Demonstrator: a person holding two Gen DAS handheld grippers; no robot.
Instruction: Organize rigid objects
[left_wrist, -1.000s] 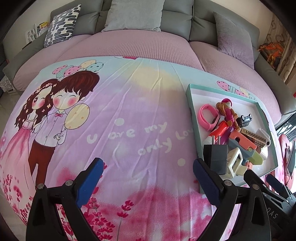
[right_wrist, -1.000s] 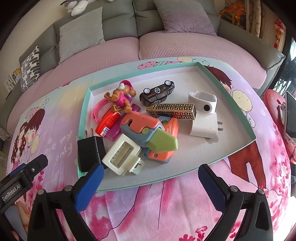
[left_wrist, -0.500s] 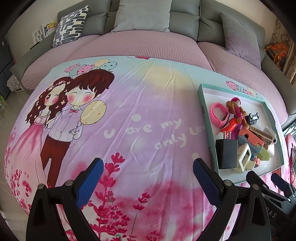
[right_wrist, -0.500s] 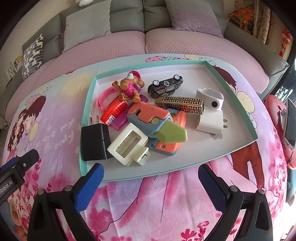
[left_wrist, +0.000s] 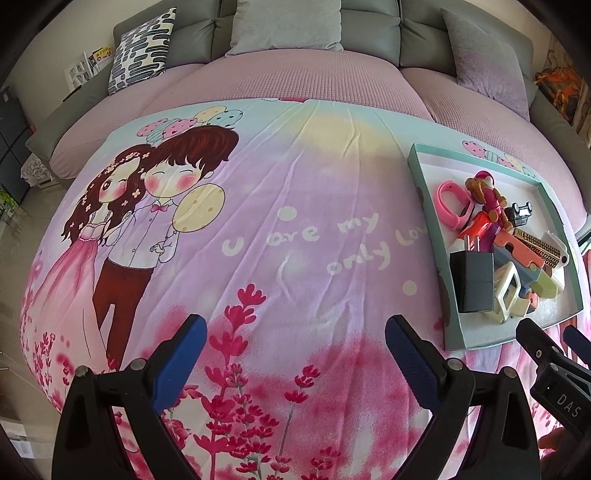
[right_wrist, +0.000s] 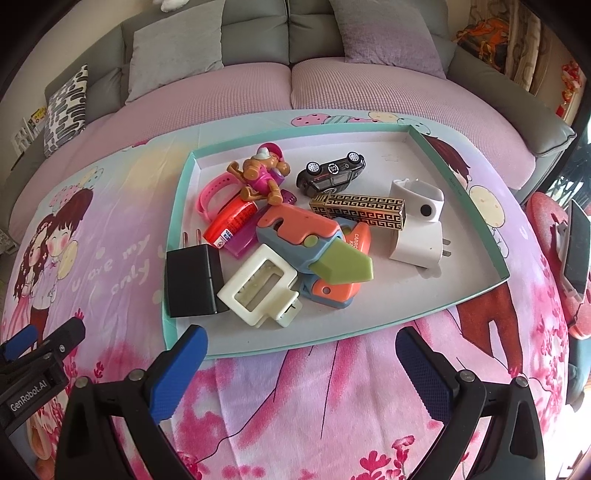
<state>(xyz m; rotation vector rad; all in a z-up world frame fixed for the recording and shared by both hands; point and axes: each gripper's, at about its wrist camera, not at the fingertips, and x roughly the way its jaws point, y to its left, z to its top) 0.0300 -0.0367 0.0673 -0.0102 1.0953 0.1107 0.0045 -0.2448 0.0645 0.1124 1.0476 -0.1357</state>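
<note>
While a cartoon-print blanket (left_wrist: 295, 240) covers the surface, a teal-rimmed tray (right_wrist: 461, 177) lies on its right part, holding the heaped rigid objects: black charger (right_wrist: 194, 282), cream clip (right_wrist: 258, 288), toy car (right_wrist: 330, 171). Left gripper (left_wrist: 293, 343) and right gripper (right_wrist: 301, 352) hover spread wide, empty.

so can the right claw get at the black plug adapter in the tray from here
Probably yes. The right claw is open, just short of the teal tray's near rim, and the black cube-shaped plug adapter sits at the near-left corner with nothing on top; only the cream clip crowds its side.
</note>
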